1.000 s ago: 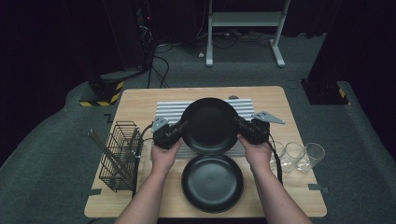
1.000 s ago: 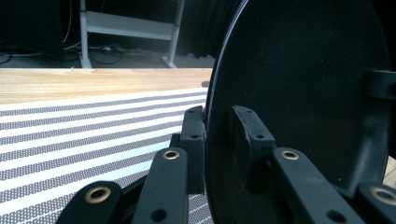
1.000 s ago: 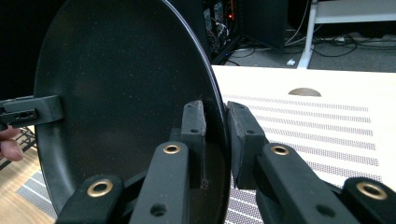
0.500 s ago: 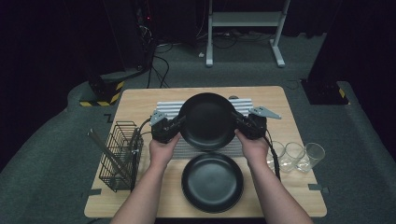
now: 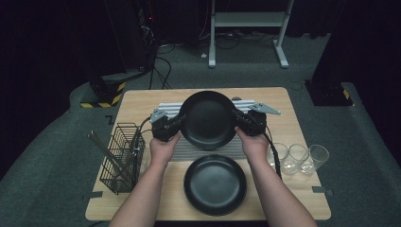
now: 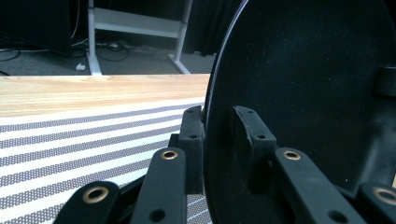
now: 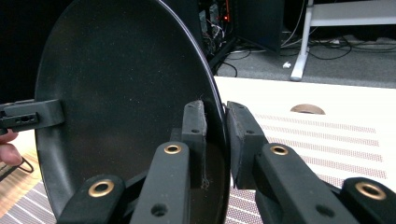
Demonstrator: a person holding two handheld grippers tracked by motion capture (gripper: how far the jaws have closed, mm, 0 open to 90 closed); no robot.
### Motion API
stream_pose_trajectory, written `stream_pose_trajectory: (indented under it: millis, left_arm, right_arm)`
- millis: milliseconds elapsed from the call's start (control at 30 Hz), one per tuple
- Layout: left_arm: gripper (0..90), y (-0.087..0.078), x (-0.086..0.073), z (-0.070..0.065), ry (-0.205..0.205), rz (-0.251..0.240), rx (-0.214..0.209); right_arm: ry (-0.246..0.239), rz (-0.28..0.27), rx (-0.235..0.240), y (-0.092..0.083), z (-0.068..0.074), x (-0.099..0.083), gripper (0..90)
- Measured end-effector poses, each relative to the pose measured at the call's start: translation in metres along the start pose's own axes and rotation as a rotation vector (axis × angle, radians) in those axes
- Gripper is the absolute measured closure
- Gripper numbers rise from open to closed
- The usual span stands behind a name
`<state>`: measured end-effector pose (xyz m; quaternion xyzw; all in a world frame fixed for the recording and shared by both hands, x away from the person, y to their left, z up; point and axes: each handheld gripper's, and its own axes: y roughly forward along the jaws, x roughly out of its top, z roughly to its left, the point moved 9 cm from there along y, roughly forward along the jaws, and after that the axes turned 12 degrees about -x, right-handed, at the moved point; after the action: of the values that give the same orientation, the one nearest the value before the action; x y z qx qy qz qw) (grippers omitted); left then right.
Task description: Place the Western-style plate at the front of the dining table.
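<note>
From above, the left gripper (image 5: 176,124) and right gripper (image 5: 240,121) are pinching the raised black plate (image 5: 208,119) at nine and three o'clock, lifting it higher and tilting it more than before, while each gripper view is showing jaws clamping its rim (image 6: 219,107) (image 7: 212,100).

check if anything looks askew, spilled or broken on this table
Nothing stands out. The lifted plate is held on edge by the left gripper and right gripper, above the striped mat. The second plate, glasses and wire basket sit orderly.
</note>
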<state>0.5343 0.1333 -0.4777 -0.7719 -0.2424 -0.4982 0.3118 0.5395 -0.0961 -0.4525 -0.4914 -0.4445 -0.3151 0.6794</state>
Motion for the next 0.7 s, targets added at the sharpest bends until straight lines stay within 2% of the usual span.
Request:
stream_pose_trajectory:
  millis: [333,700]
  left_arm:
    - [74.2,0.006,-0.008,0.010,-0.026,0.032,0.011]
    - [74.3,0.011,-0.018,0.019,-0.024,0.054,0.042]
  right_arm:
    - [0.005,0.039,-0.007,0.014,-0.002,-0.009,78.2]
    - [0.004,0.073,-0.012,0.030,-0.003,-0.021,77.7]
